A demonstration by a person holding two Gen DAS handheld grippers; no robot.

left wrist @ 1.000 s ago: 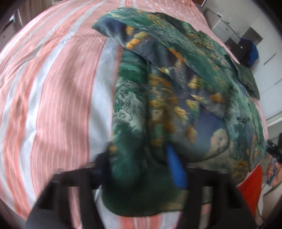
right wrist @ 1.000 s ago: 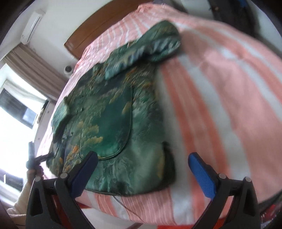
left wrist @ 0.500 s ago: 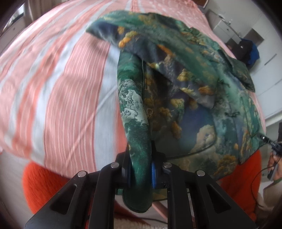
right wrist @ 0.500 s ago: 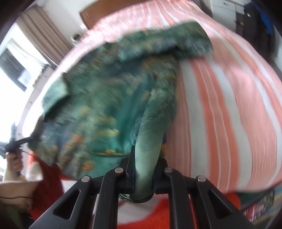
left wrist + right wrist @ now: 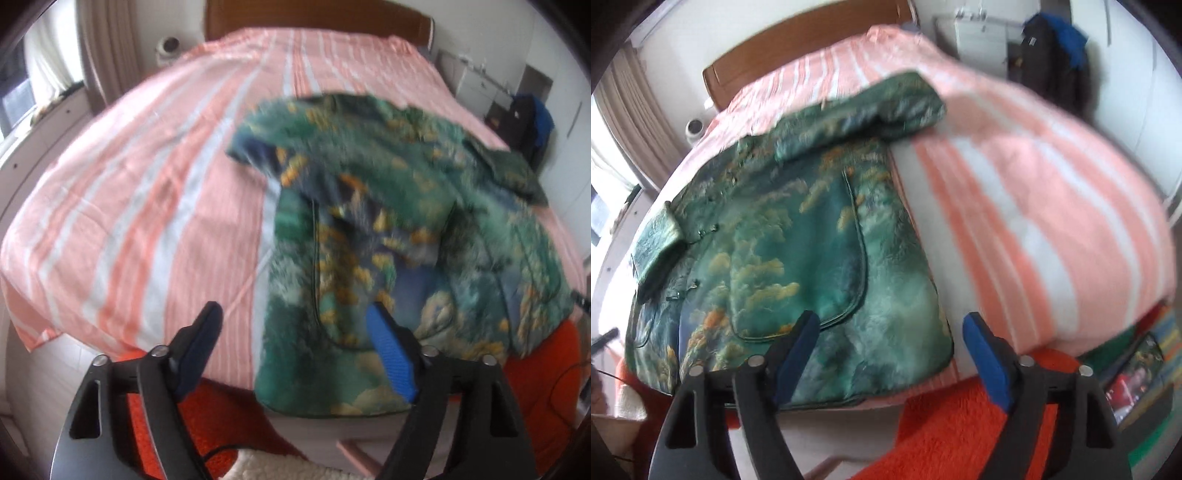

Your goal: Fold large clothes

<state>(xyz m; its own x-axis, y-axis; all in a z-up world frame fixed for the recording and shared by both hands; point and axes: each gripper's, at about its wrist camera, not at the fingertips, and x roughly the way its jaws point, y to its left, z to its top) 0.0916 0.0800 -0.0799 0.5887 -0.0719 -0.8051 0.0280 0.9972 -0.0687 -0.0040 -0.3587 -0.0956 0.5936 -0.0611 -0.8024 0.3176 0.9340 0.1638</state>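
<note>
A large green patterned jacket (image 5: 406, 229) with orange and blue landscape print lies flat on the pink-and-white striped bed (image 5: 147, 192), its hem hanging over the near edge. It also shows in the right wrist view (image 5: 798, 258), with a sleeve (image 5: 871, 114) folded across the top. My left gripper (image 5: 295, 350) is open and empty, just off the bed's near edge by the jacket's left hem corner. My right gripper (image 5: 892, 350) is open and empty, just in front of the jacket's right hem corner.
An orange rug (image 5: 953, 435) lies on the floor below the bed edge. A wooden headboard (image 5: 314, 18) stands at the far end. A white cabinet (image 5: 979, 33) and a dark bag with blue cloth (image 5: 1049, 48) stand by the wall. Curtains (image 5: 628, 122) hang at the left.
Both grippers were shut on the jacket's hem corners half a second ago. They have let go, opened and pulled back; the jacket now lies flat on the bed.
</note>
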